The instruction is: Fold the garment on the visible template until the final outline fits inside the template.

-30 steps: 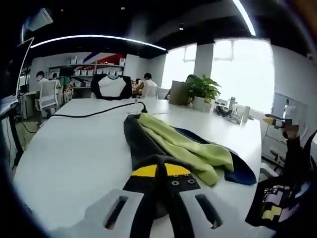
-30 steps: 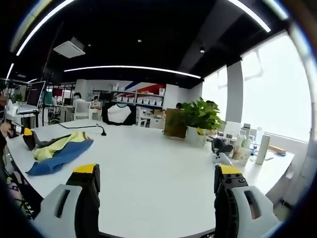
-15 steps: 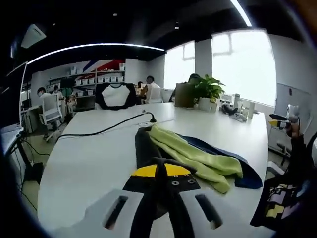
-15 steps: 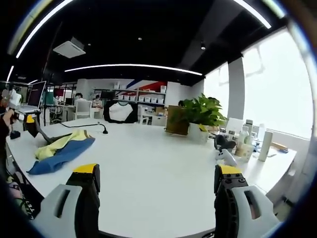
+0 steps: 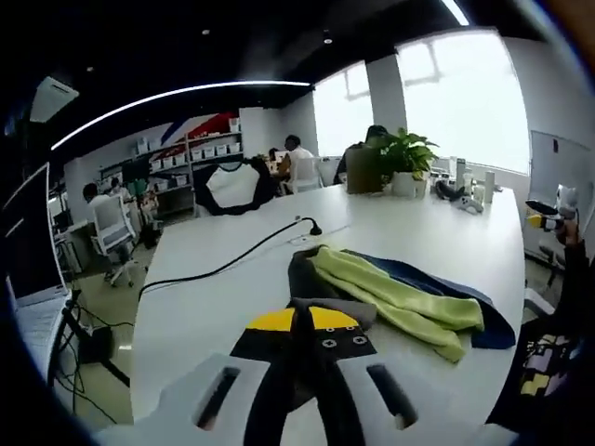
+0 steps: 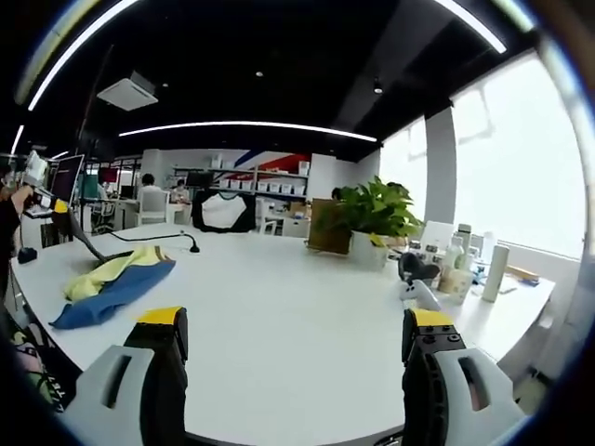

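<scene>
The garment [image 5: 390, 293] lies bunched on the white table [image 5: 214, 307], a yellow-green layer over navy and dark grey cloth. My left gripper [image 5: 302, 327] is shut on a dark grey edge of it, which runs up between the jaws. In the right gripper view the garment [image 6: 112, 274] sits at the table's left end, and a dark strip of it rises to the left gripper [image 6: 58, 212], held up by a hand. My right gripper [image 6: 296, 321] stands open over bare table [image 6: 297, 288], far from the cloth, with nothing between its fingers.
A black cable [image 5: 232, 265] crosses the table behind the garment. A potted plant [image 6: 372, 218], bottles [image 6: 469, 269] and small items stand along the window side. Chairs, shelves and people fill the room's far end. A dark sleeve [image 5: 558, 353] hangs at the right.
My left gripper has risen and pulled back with the dark grey cloth, drawing that edge up off the table. The right gripper has stayed where it was.
</scene>
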